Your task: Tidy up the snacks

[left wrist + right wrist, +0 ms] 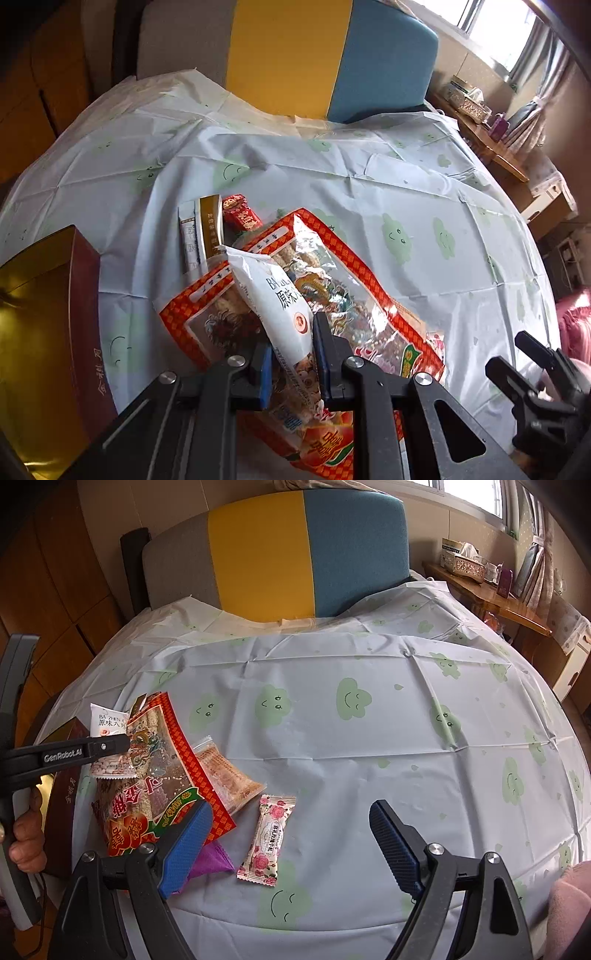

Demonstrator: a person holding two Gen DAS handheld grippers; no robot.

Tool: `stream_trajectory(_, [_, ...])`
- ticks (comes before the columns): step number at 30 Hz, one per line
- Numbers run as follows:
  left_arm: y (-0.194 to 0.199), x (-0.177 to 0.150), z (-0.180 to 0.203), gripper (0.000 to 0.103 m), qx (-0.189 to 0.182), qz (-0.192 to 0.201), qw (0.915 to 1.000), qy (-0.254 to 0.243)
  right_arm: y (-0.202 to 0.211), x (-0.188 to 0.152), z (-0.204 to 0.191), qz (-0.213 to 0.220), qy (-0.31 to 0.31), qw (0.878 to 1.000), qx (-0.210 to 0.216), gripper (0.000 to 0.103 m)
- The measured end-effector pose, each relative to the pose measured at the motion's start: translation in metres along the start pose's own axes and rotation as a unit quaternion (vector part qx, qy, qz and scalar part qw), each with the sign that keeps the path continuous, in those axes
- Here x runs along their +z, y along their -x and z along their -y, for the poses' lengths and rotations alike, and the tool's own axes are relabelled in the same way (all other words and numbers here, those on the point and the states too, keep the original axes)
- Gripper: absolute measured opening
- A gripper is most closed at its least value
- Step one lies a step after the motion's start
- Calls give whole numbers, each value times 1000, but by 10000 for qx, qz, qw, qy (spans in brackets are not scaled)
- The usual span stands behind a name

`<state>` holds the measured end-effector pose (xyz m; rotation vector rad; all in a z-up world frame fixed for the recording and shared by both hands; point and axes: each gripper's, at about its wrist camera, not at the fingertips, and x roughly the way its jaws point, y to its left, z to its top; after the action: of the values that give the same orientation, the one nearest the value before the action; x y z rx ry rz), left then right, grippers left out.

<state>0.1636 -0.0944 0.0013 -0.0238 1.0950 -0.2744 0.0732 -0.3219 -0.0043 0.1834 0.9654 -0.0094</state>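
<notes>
In the left wrist view my left gripper [293,356] is shut on a white snack packet [273,295] with printed characters, its blue pads [264,373] pressing both sides. The packet rests on a large red-checkered bag [354,295] with a clear window. Seen from the right wrist, the left gripper [123,744] holds that white packet [109,723] over the red bag [159,771]. My right gripper [291,845] stands open above the cloth. A rose-patterned packet [266,836] lies between its fingers, untouched, and a purple packet [210,862] lies under its left finger.
A brown box [86,332] with a gold inside stands left of the pile. Stick packets [201,232] and a red packet [242,216] lie behind the bag. An orange clear packet [225,775] lies beside it. The cloud-print cloth [369,757] spreads right; a yellow-blue headboard [306,554] is behind.
</notes>
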Motion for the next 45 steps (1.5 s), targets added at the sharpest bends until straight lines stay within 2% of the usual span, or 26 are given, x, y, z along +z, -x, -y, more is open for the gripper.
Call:
stream_trajectory(7, [36, -27, -31, 19, -30, 413, 9991, -54, -3, -3, -20, -51, 330, 9976, 606, 85])
stream_trajectory(11, [59, -42, -57, 15, 52, 679, 9977, -29, -7, -10, -41, -108, 780, 9949, 633, 85])
stream_trajectory(16, [81, -58, -94, 8, 95, 935, 9954, 168, -9, -16, -59, -104, 1057, 9919, 696, 85])
stream_trajectory(21, [81, -76, -124, 7, 120, 850, 9952, 467, -5, -16, -88, 100, 1217, 9890, 835, 85])
stream_trajectory(25, [89, -93, -119, 8, -108, 811, 9964, 227, -16, -20, -112, 71, 1342, 9860, 985, 85])
stream_trajectory(31, [91, -141, -84, 8, -451, 452, 9968, -485, -23, -34, -117, -36, 1385, 9835, 1166, 85])
stream_trajectory(35, [82, -168, -67, 8, -451, 187, 9964, -690, -23, -36, -115, -56, 1324, 9840, 1191, 85])
stream_trajectory(36, [80, -172, -67, 8, -414, 132, 9966, -694, -22, -36, -117, -46, 1350, 9829, 1251, 82])
stream_trajectory(38, [81, -177, -72, 8, -425, 140, 9969, -649, -17, -38, -123, -78, 1449, 9787, 1450, 61])
stream_trajectory(41, [92, -182, -82, 8, -563, 220, 9962, -626, -9, -48, -143, -267, 1772, 9633, 1997, 38])
stream_trajectory(45, [103, -185, -94, 8, -622, 371, 9958, -566, -14, -67, -183, -778, 2052, 9334, 2838, 36])
